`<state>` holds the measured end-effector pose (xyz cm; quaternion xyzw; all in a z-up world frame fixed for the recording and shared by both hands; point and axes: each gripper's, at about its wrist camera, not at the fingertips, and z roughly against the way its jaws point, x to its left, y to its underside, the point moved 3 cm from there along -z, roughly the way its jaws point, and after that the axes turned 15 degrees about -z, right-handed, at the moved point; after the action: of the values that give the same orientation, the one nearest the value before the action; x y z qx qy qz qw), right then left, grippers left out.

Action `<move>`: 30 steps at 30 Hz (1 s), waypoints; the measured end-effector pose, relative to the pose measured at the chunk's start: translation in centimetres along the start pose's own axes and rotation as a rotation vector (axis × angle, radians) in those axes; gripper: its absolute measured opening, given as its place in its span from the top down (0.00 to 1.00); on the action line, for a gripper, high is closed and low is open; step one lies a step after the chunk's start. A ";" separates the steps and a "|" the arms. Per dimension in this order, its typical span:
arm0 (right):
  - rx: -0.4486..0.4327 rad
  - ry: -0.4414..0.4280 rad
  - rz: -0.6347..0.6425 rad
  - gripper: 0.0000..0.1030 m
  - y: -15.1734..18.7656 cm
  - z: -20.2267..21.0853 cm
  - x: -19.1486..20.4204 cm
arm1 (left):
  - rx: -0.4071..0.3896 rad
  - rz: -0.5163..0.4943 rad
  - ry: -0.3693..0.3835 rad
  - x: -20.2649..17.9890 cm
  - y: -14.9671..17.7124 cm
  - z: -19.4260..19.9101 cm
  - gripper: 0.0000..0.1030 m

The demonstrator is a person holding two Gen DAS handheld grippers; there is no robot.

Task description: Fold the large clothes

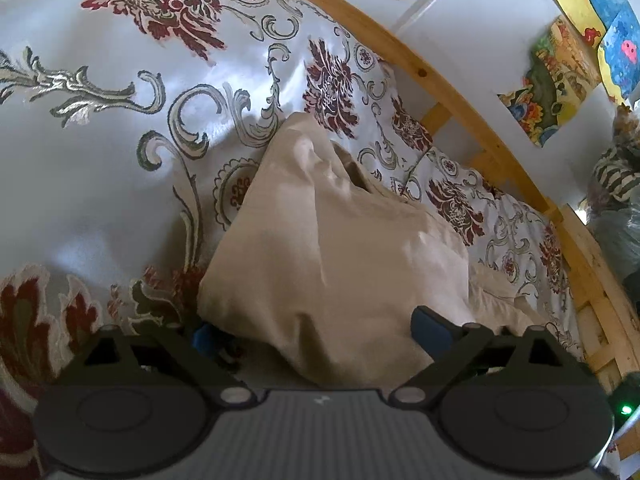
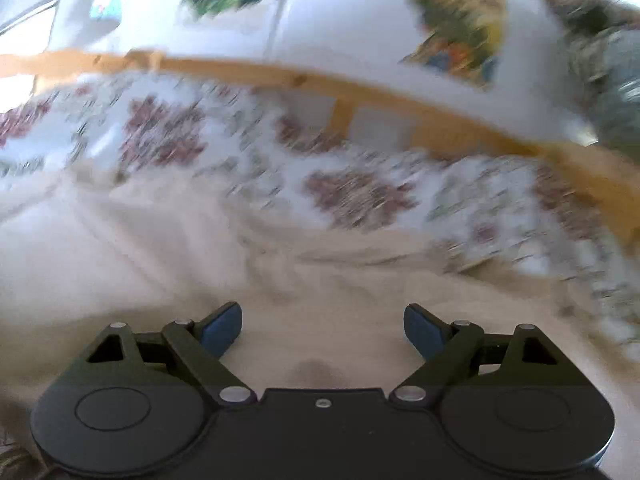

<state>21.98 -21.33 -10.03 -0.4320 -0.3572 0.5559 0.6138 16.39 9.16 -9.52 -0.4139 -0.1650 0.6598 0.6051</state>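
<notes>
Floral bedspread [image 1: 100, 128] covers a bed with a wooden rail [image 1: 472, 120] along a white wall hung with drawings [image 1: 560, 80]. On it lies the beige garment [image 1: 340, 248], bunched between the left gripper's [image 1: 316, 334] wide-spread jaws. Right gripper [image 2: 322, 330] also gapes wide, empty, above the cloth; its view is blurred.

Left wrist view: looks forward and down along the left hand-held gripper [image 1: 316, 336], close above the beige garment [image 1: 340, 240] on the bed cover [image 1: 120, 140]. Right wrist view: along the right hand-held gripper [image 2: 323, 330], close over the same cloth, heavily blurred. Both share the wooden rail [image 1: 460, 92] and wall pictures [image 1: 560, 88].
</notes>
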 end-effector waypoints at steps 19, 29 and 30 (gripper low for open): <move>0.137 0.039 -0.026 0.11 2.7 -2.3 -2.3 | -0.081 0.011 -0.061 -1.6 -1.2 0.7 0.80; 0.253 -0.111 -0.094 0.19 1.3 1.0 -4.5 | -0.315 -0.430 0.164 -14.5 -7.4 2.9 0.94; 0.249 -0.122 -0.111 0.24 1.3 1.3 -4.8 | -0.318 -0.479 0.198 -16.2 -7.8 2.7 0.94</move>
<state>19.64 -25.87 -10.58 -0.2973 -0.3457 0.5863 0.6696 18.32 -3.56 3.34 -0.5150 -0.2994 0.4206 0.6843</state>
